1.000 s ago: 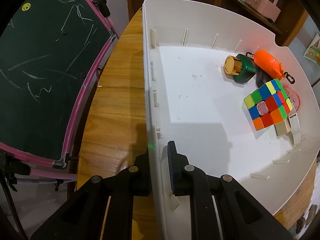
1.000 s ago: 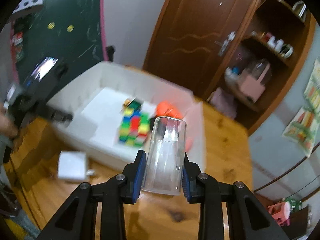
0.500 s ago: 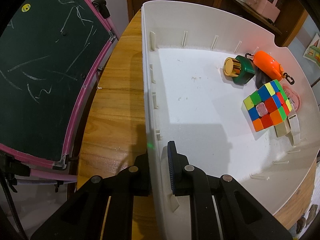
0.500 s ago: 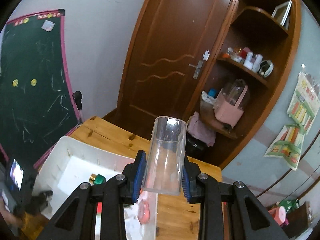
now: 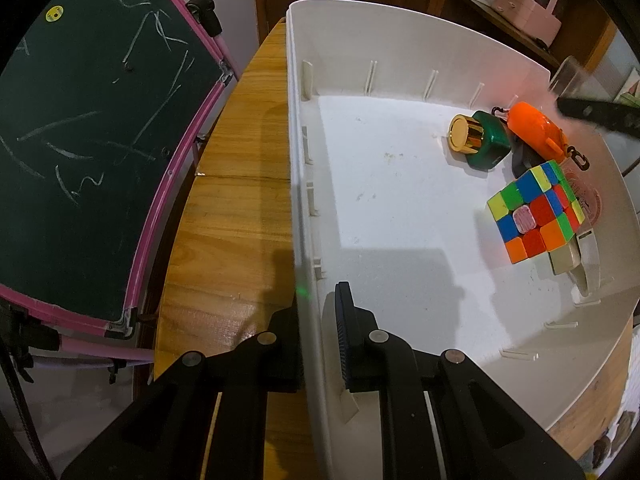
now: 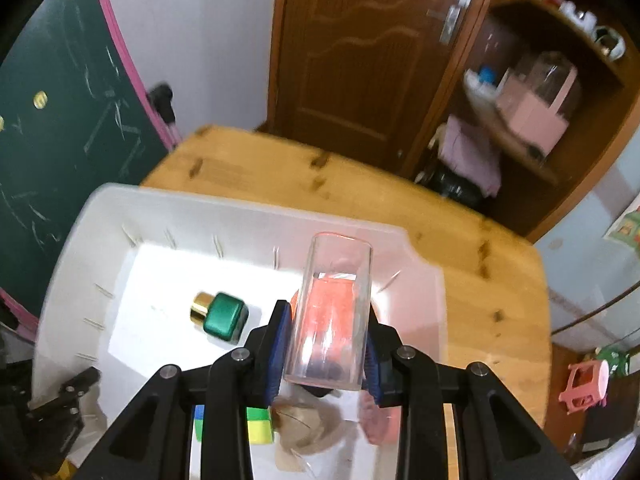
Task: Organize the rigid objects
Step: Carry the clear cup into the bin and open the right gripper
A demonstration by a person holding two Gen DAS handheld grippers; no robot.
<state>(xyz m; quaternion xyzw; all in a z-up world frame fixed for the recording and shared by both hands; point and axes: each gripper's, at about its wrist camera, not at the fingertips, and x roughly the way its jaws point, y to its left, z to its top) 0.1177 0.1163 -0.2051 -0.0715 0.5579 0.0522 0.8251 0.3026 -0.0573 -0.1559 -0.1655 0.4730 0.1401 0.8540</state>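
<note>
Our left jaws are clenched on the near wall of the white bin [image 5: 308,216], one finger outside and one inside, so the left gripper [image 5: 318,336] pinches the plastic at its rim. Our right jaws grasp a clear glass [image 6: 332,308], the blue pads pressed on its two sides, and the right gripper [image 6: 324,356] holds it tilted over the bin's right end, above the things lying there. The bin sits on a wooden table [image 5: 236,216]. Inside the bin, toward the right wall, we see a colour cube [image 5: 534,216] leaning over a pale block [image 5: 564,260]. Further in lies a green bottle [image 5: 488,144] on its side, its gold cap [image 5: 464,136] turned toward the bin's open middle. Just beside the bottle, nearer the far right corner, lies an orange toy [image 5: 534,128] with a clip. Left of the bin, beyond the table edge, stands a chalkboard [image 5: 80,120], and past the bin's far wall is a brown door [image 6: 360,52].
</note>
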